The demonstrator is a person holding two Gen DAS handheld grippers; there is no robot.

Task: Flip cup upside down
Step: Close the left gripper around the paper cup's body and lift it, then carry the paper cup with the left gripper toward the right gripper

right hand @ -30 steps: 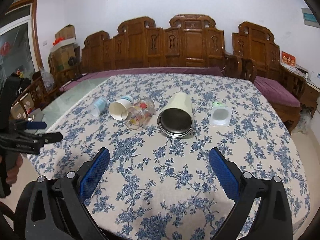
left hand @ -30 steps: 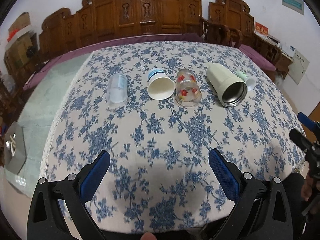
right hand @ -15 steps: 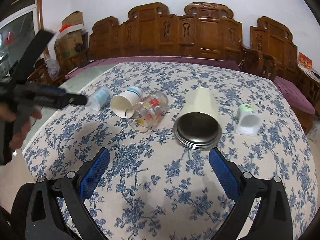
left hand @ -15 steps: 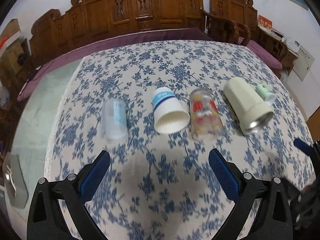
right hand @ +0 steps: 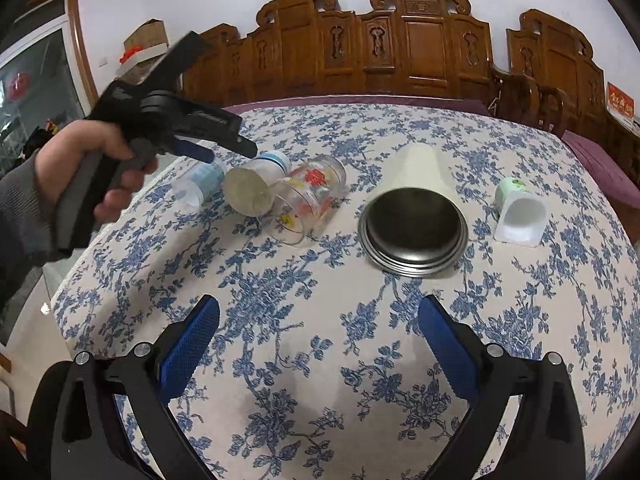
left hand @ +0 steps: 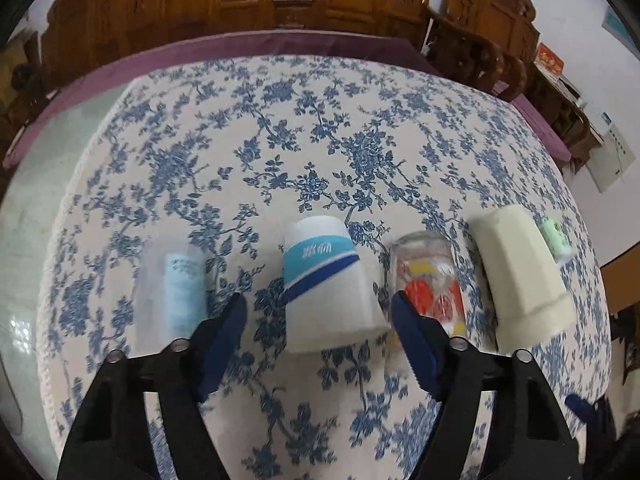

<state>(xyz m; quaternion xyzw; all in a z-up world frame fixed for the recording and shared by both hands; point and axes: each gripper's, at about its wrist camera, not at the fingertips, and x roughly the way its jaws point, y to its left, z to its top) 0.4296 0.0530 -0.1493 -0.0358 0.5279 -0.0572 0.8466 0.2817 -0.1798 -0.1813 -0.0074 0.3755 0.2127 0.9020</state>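
Several cups lie on their sides in a row on the floral tablecloth (left hand: 320, 152). A white paper cup with a blue band (left hand: 326, 284) lies with its mouth toward me, between the blue pads of my open left gripper (left hand: 318, 324), which hovers just above it. It also shows in the right wrist view (right hand: 252, 188), under the hand-held left gripper (right hand: 224, 148). My right gripper (right hand: 318, 340) is open and empty, over the cloth in front of a cream steel-lined tumbler (right hand: 416, 208).
A clear plastic cup (left hand: 172, 292) lies left of the paper cup, a printed glass (left hand: 430, 280) right of it, then the tumbler (left hand: 520, 276) and a small green-white cup (right hand: 518, 212). Carved wooden chairs (right hand: 400, 52) line the far side.
My left gripper has moved forward and down over the row until its pads flank the paper cup. My right gripper has moved closer to the tumbler. The cups have not moved.
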